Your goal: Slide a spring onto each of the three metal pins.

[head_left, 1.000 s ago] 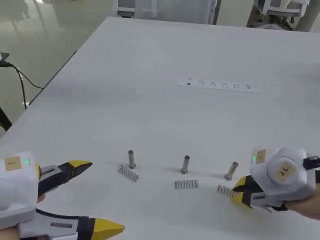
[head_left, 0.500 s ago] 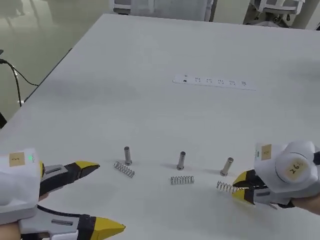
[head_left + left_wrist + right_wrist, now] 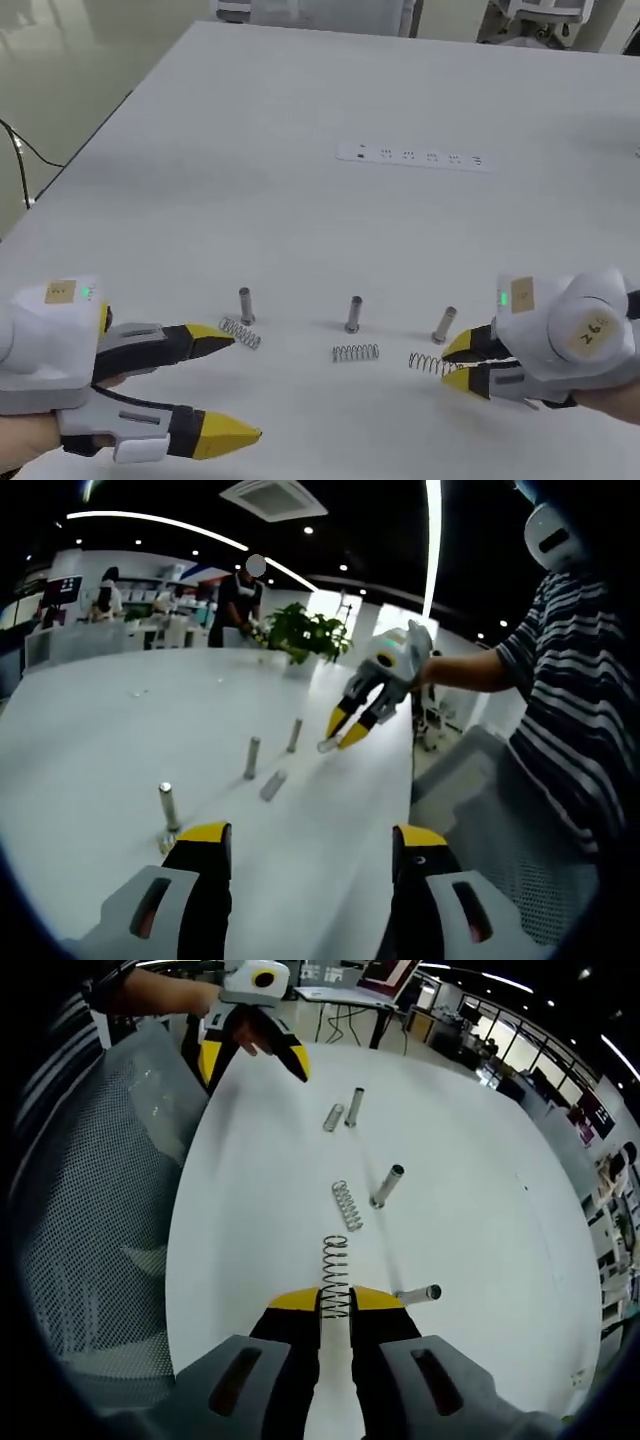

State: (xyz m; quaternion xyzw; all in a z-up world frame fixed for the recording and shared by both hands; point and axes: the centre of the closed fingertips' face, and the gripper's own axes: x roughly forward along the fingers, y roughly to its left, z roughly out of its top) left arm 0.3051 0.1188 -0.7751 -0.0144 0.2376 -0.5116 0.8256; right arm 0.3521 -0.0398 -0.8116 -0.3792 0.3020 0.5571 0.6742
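Note:
Three short metal pins stand in a row on the white table: left pin (image 3: 246,303), middle pin (image 3: 353,313), right pin (image 3: 445,324). A loose spring (image 3: 240,333) lies by the left pin and another spring (image 3: 355,352) lies in front of the middle pin. My right gripper (image 3: 455,360) is shut on one end of the third spring (image 3: 428,363), which sticks out past the tips (image 3: 335,1260) just in front of the right pin (image 3: 432,1292). My left gripper (image 3: 232,388) is open with nothing between its fingers (image 3: 205,835), close to the left pin (image 3: 168,805).
A white power strip (image 3: 415,157) lies further back on the table (image 3: 300,200). The table's left edge runs diagonally past a cable (image 3: 20,150) on the floor. Mesh chair backs (image 3: 110,1190) stand near the table's front edge.
The right gripper has closed on the right-hand spring and drawn it slightly left in front of the right pin. The left gripper has crept forward toward the left spring. The head camera shifted.

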